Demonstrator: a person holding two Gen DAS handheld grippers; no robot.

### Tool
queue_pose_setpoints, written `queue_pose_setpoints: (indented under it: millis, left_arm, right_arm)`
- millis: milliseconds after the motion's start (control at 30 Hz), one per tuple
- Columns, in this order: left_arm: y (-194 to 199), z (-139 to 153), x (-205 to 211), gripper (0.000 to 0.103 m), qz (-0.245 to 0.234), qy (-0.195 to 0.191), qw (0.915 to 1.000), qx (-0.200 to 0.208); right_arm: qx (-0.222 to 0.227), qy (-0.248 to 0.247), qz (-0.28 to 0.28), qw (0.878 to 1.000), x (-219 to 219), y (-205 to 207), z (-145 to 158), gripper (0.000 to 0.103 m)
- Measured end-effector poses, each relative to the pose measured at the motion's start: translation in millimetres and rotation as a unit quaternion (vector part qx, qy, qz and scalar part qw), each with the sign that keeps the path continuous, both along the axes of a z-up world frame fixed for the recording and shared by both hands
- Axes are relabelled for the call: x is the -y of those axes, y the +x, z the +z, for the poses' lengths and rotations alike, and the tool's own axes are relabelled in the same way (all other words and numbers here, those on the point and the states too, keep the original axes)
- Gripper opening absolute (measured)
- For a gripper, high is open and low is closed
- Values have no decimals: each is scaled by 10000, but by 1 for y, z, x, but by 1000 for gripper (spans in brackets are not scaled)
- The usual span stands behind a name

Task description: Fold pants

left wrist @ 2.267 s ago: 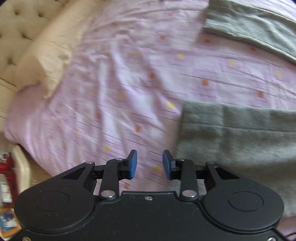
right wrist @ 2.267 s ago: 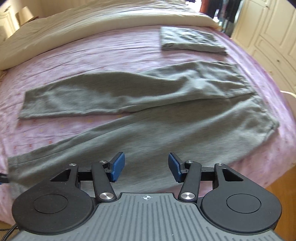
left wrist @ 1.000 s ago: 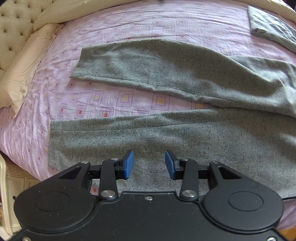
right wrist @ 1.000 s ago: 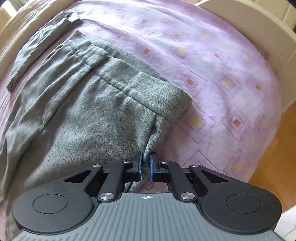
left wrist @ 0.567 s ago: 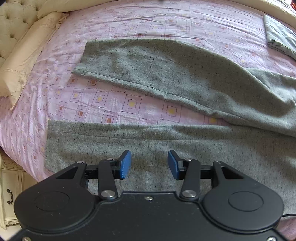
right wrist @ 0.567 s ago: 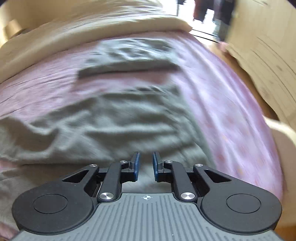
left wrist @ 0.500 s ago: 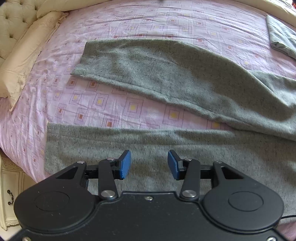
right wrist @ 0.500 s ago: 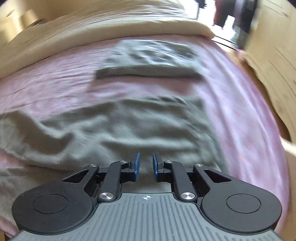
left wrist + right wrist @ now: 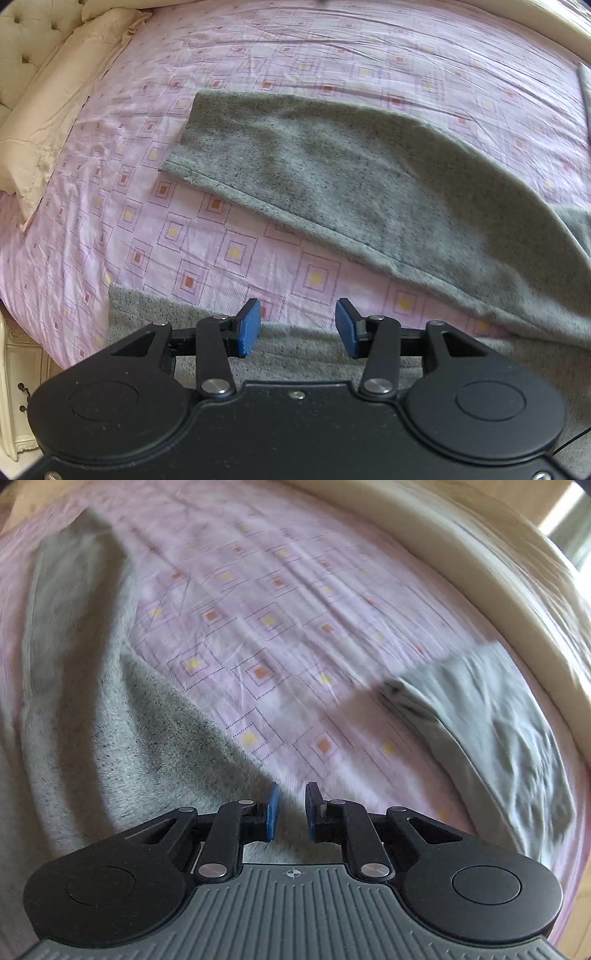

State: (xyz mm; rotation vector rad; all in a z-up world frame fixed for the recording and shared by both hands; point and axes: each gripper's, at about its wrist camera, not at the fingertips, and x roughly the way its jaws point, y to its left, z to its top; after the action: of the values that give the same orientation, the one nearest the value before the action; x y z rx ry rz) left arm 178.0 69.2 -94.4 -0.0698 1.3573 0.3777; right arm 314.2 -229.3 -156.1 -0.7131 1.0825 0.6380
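The grey pants lie spread on the pink patterned sheet (image 9: 229, 254). In the left wrist view the far leg (image 9: 351, 177) runs diagonally, its hem toward the upper left. The near leg's (image 9: 147, 310) edge lies just under my left gripper (image 9: 298, 328), which hangs open and empty over that edge. In the right wrist view the pants (image 9: 110, 720) fill the left side. My right gripper (image 9: 292, 810) hovers at their edge, its pads a narrow gap apart with nothing clamped between them.
A folded grey garment (image 9: 498, 720) lies to the right, beside a cream duvet roll (image 9: 480, 565). Cream pillows (image 9: 55, 122) and a tufted headboard (image 9: 29, 37) border the bed's left side. A white nightstand (image 9: 14, 387) stands below the bed's edge.
The right gripper let go of the pants' waistband, rolled and swept across the bed, jaws parting slightly. The left gripper moved over the near leg toward the far leg, staying open.
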Motion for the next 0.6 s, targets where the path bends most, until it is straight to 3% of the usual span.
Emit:
queue_pose_setpoints:
  millis: [300, 400, 433, 533, 600]
  left_arm:
    - [26, -6, -16, 54, -6, -109, 9999, -90]
    - [38, -7, -19, 54, -41, -211, 9997, -69]
    - [42, -7, -20, 54, -54, -236, 9997, -51]
    - [58, -5, -25, 54, -40, -303, 9995, 53]
    - [69, -4, -32, 57, 51, -426, 9990, 121]
  right_arm:
    - [-773, -229, 1081, 9909, -20, 13, -26, 32]
    - [-1098, -147, 928, 9895, -19, 24, -28, 33]
    - [-1311, -100, 649, 9892, -17, 31, -28, 32]
    - [-1589, 179, 171, 9870, -14, 39, -23, 4]
    - [-1387, 301, 85, 9898, -10, 29, -13, 4]
